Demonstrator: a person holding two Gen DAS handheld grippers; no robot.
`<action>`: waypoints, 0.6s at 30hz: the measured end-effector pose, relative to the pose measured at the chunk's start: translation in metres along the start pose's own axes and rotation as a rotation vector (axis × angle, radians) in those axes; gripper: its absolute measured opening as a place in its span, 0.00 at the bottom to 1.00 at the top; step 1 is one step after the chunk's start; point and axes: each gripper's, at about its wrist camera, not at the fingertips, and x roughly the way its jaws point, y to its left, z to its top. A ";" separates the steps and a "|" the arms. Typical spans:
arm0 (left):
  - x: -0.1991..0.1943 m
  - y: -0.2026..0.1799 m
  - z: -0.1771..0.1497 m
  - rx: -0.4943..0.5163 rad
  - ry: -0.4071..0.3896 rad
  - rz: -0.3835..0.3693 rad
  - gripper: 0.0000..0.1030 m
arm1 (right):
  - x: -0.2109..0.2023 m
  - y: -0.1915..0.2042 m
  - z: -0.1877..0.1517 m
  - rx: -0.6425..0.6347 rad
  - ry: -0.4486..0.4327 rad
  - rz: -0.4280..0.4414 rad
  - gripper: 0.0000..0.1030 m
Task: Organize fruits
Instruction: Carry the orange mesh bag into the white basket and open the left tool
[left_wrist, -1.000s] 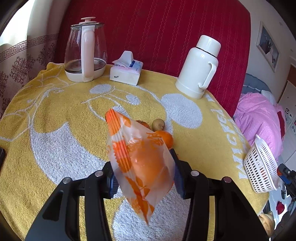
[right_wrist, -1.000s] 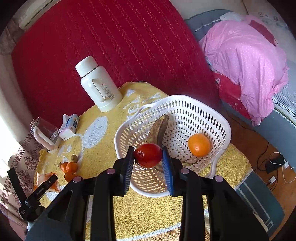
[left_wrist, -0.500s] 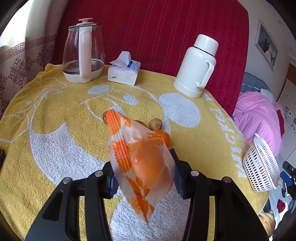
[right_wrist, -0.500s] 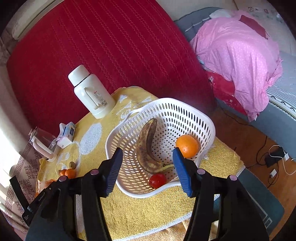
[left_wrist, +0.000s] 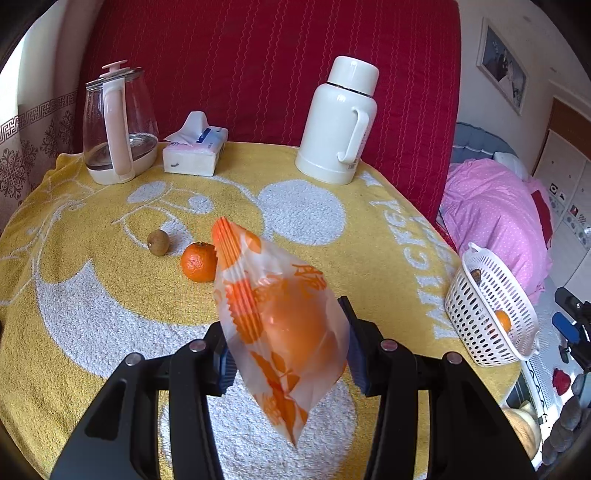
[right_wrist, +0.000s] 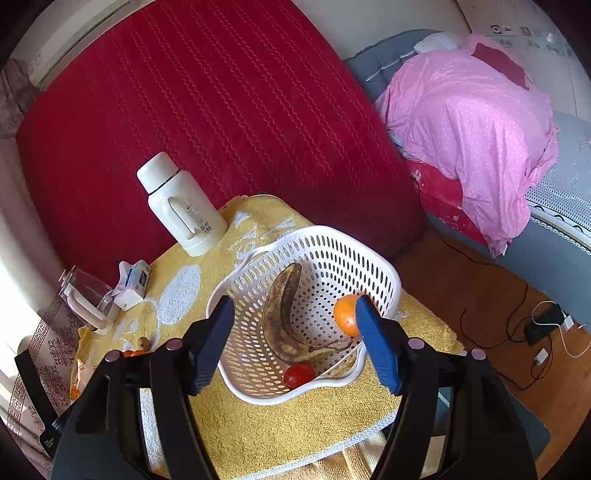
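Between the pads of the left gripper (left_wrist: 288, 354) a bagged orange (left_wrist: 295, 332) is clamped, its printed plastic wrapper sticking out above and below the jaws; the fruit itself is seen only dimly through the film. Farther off on the yellow towel (left_wrist: 92, 280), a mandarin (left_wrist: 198, 261) is partly covered by the wrapper's top edge, and a small brown fruit (left_wrist: 159, 242), hard to identify, lies just to its left. A glass kettle (left_wrist: 116, 125), a tissue pack (left_wrist: 195, 149) and a white thermos (left_wrist: 341, 122) are set along the far edge.

Meanwhile the jaws of the right gripper (right_wrist: 295, 347) are opening with nothing gripped. Below them, in the white basket (right_wrist: 332, 243) at the table's right edge, a blackened banana (right_wrist: 284, 314), a tomato (right_wrist: 298, 374) and an orange (right_wrist: 345, 314) are lying; the orange is partly hidden by the right blue pad (right_wrist: 376, 347).
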 end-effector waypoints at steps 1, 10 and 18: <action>0.000 -0.007 0.001 0.013 -0.002 -0.005 0.47 | 0.000 0.000 0.002 -0.004 -0.005 0.001 0.68; 0.000 -0.078 0.015 0.108 -0.004 -0.099 0.47 | -0.007 -0.001 0.012 -0.017 -0.042 0.007 0.76; 0.014 -0.138 0.023 0.182 0.021 -0.182 0.47 | -0.019 -0.011 0.022 0.031 -0.067 0.019 0.76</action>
